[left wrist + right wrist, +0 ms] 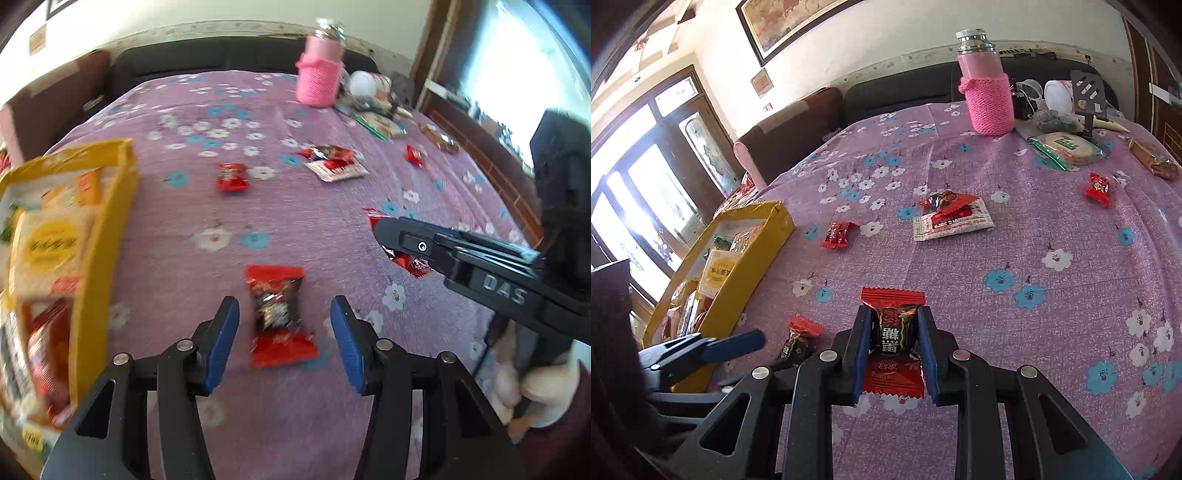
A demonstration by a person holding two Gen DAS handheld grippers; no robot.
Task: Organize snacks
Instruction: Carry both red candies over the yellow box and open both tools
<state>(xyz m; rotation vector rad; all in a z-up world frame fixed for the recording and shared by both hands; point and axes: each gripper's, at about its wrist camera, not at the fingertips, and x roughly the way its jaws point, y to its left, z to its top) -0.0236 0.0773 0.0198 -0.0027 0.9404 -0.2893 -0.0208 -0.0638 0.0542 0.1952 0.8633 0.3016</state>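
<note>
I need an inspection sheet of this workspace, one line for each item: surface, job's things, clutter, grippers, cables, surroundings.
Surface: table under purple flowered cloth.
Job's things: yellow box at the left edge, already holding snack packs; red candies lie scattered; white sachet mid-table.
Clutter: pink bottle in a knitted sleeve and small items at the far edge.
Grippers: right gripper shut on a red candy; left gripper open, another candy lies between its pads, untouched.
Cables: nothing seen.
Surroundings: dark sofa, framed picture, bright window.
</note>
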